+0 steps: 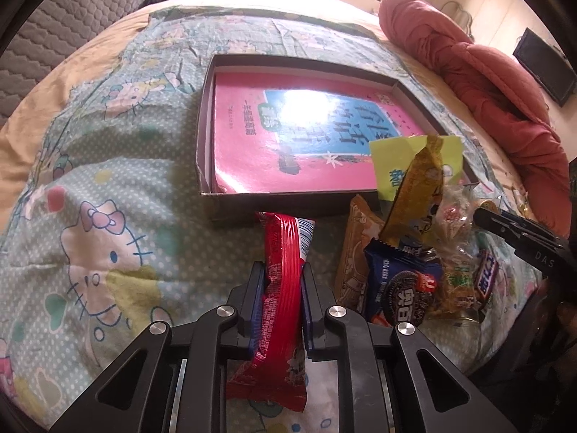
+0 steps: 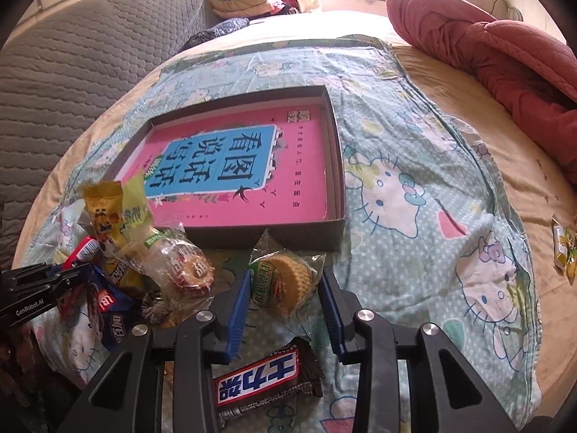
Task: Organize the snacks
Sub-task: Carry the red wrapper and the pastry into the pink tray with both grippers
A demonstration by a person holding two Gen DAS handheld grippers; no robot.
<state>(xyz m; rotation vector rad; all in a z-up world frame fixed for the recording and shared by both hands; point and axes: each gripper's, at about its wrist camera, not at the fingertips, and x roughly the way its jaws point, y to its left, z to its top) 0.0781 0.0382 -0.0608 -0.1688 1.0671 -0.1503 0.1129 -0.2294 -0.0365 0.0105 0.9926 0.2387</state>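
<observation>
Between the 2 pads of the left gripper (image 1: 283, 281) a red snack packet (image 1: 279, 288) is clamped upright on its edge, its far end reaching toward the near wall of the shallow cardboard box (image 1: 230, 202) just ahead. That box sits on a Hello Kitty bedspread (image 1: 97, 216) and has a pink book (image 1: 288, 137) lying flat inside it. Right of the left gripper lies the snack pile: a blue Oreo pack (image 1: 404, 285), a tan packet (image 1: 355, 252) beside it, and a yellow-brown wrapper (image 1: 418, 195) standing up against a lime-green packet (image 1: 414, 166) at the box's near right corner. Farther right, the right gripper's black tip reaches in over a clear-wrapped snack (image 1: 454, 223) and a Snickers bar (image 1: 487, 276).

Ahead of the right gripper (image 2: 285, 285), its blue pads (image 2: 239, 310) stand apart on either side of a clear-wrapped round yellow cake (image 2: 288, 285); I cannot tell whether they touch the wrapper. Beneath this gripper, closer to the camera, the Snickers bar lies flat on the bedspread. Left of it sits another clear-wrapped pastry (image 2: 184, 267), with the left gripper at the far left edge. Beyond, a red quilt (image 2: 487, 47) is bunched on the bed to the right, and a small yellow packet (image 2: 564, 249) lies well apart at the right edge.
</observation>
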